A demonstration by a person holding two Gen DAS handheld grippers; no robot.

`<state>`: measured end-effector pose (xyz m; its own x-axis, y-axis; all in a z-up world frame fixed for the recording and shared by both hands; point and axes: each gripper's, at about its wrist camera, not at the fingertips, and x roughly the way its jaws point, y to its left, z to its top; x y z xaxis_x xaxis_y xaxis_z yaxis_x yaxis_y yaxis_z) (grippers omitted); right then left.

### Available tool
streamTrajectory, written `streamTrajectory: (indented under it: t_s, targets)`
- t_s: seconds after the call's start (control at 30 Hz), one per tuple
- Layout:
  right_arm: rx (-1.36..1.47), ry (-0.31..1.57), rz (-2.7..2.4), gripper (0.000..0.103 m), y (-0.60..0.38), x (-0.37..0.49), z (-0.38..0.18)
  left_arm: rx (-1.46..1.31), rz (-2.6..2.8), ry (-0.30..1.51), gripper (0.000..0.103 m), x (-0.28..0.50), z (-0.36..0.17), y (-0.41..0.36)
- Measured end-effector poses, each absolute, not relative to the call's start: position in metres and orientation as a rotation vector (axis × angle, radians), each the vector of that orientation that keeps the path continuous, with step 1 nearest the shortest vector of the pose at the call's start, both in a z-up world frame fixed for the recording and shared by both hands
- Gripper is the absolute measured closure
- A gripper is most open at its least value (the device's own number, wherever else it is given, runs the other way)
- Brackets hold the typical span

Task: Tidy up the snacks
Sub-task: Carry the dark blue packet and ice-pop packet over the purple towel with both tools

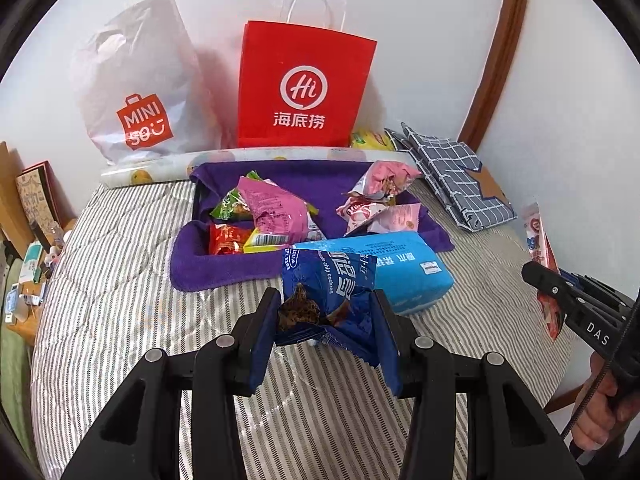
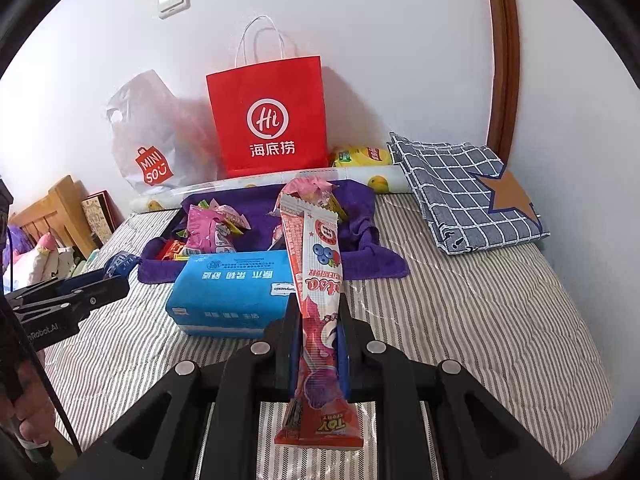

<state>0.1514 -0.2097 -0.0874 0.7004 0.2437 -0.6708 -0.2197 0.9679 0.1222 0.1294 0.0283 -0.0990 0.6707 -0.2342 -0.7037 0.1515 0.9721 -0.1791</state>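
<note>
My left gripper (image 1: 326, 304) is shut on a dark blue chocolate chip cookie packet (image 1: 334, 284) and holds it above the striped bed, in front of the purple towel-lined tray (image 1: 224, 268). My right gripper (image 2: 318, 312) is shut on a long pink and red snack packet (image 2: 320, 280), held upright; it also shows at the right in the left wrist view (image 1: 538, 236). The tray holds several snack packets: pink ones (image 1: 276, 208) on the left, pink and white ones (image 1: 376, 196) on the right. The left gripper shows at the left of the right wrist view (image 2: 116, 276).
A light blue tissue pack (image 1: 404, 264) lies against the tray's near right edge. A red paper bag (image 1: 304, 88) and a white plastic bag (image 1: 140, 80) stand against the wall. A folded checked cloth (image 2: 464, 192) lies at the right. A bedside table (image 1: 24, 280) with clutter stands left.
</note>
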Motion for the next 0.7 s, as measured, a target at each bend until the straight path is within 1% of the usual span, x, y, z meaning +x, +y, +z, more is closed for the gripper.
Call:
streamTrajectory:
  t_s: [0.7]
  targets:
    - [0.027, 0.747, 0.276, 0.088, -0.2058, 0.1552, -0.0849, -0.114, -0.197, 0.793, 0.058, 0.1313, -0.0951, 0.0385]
